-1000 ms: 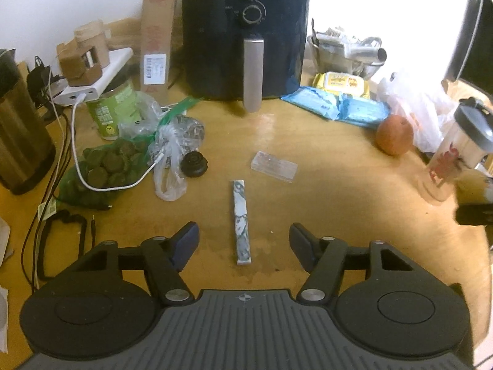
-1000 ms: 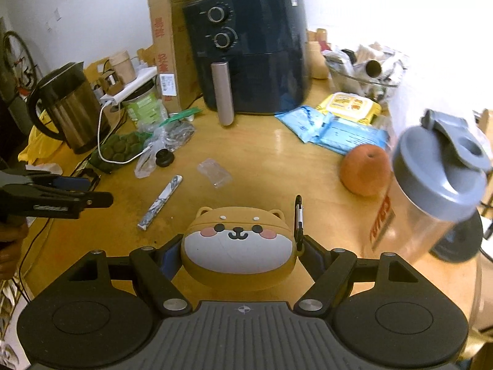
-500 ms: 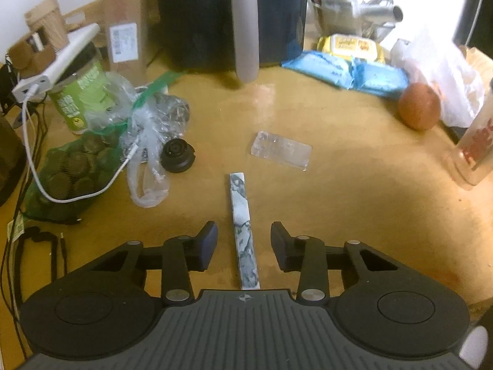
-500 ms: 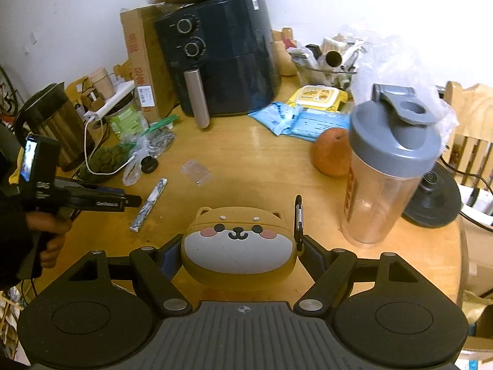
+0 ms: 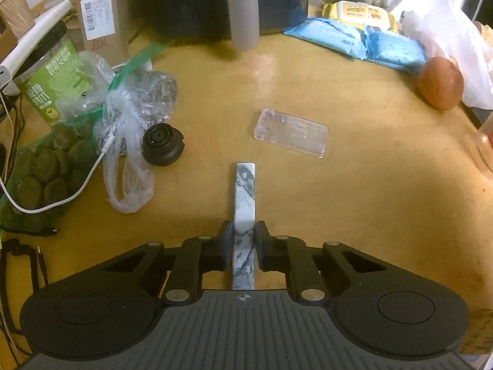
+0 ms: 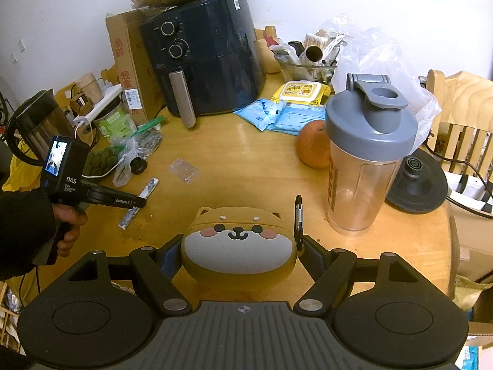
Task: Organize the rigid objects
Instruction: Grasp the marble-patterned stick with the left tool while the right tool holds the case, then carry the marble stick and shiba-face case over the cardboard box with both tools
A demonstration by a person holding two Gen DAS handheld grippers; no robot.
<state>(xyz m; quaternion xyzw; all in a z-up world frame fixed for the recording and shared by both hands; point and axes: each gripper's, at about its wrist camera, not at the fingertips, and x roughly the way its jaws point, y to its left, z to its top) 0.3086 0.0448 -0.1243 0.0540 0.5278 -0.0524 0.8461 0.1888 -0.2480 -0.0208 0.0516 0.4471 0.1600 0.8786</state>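
My left gripper (image 5: 244, 234) is shut on a long marble-patterned bar (image 5: 245, 203) that lies on the wooden table (image 5: 354, 203), pointing away from me. The bar also shows in the right wrist view (image 6: 140, 202) under the left gripper (image 6: 135, 202). My right gripper (image 6: 238, 246) is shut on a yellow dog-face case (image 6: 238, 248) with a carabiner (image 6: 298, 212), held above the table. A clear plastic case (image 5: 291, 132) lies just beyond the bar.
A black air fryer (image 6: 200, 58) and cardboard box (image 6: 128, 64) stand at the back. A shaker bottle (image 6: 366, 160), an orange (image 6: 312, 148), blue and yellow wipe packs (image 5: 357, 40), a black round cap (image 5: 162, 148), plastic bags (image 5: 129, 129) and a kettle (image 6: 34, 123) crowd the table.
My left gripper moved forward over the marble bar and closed its fingers on it. My right gripper rose and pulled back a little, still holding the dog-face case.
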